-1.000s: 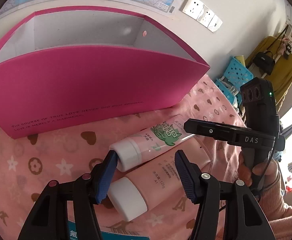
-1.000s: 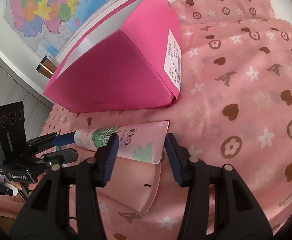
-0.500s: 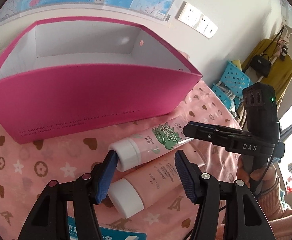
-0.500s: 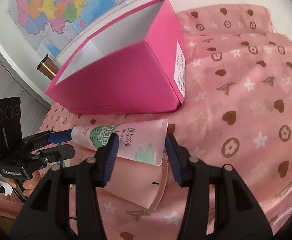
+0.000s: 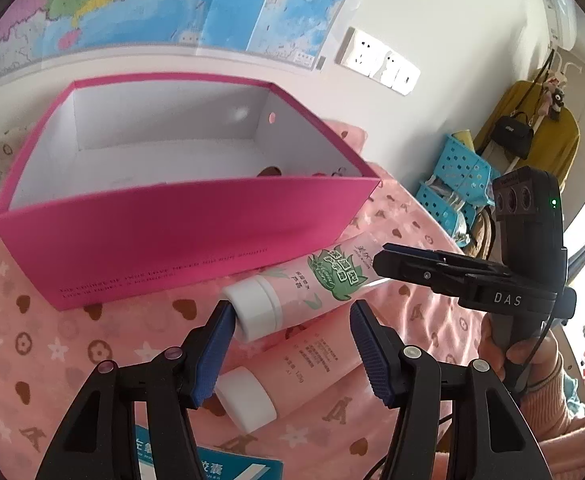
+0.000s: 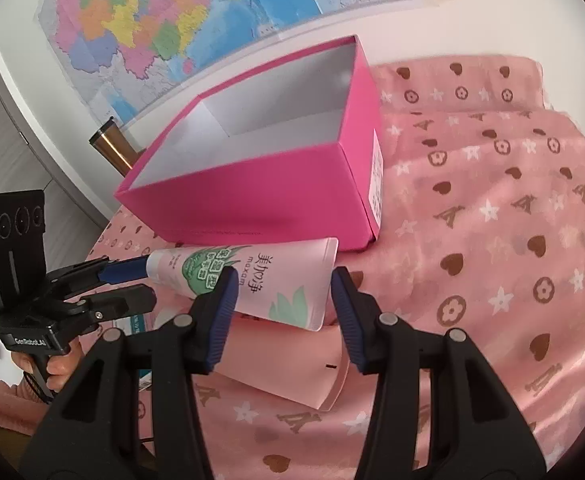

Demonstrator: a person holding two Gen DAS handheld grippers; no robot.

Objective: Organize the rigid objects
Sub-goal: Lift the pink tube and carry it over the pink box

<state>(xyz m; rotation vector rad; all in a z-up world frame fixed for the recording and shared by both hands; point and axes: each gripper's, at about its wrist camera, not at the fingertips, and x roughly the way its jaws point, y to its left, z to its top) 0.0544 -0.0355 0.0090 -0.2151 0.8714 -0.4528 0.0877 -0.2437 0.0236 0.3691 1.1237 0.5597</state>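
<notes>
My right tool clamps the green-leaf tube near its crimped end; its long axis parallels the pink box just beyond; my left tool gapes.

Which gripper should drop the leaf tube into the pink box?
Right. The right gripper appears to clamp the tube at its flat end, with the box open just beyond. The left gripper is open, with one pad at the cap.
</notes>
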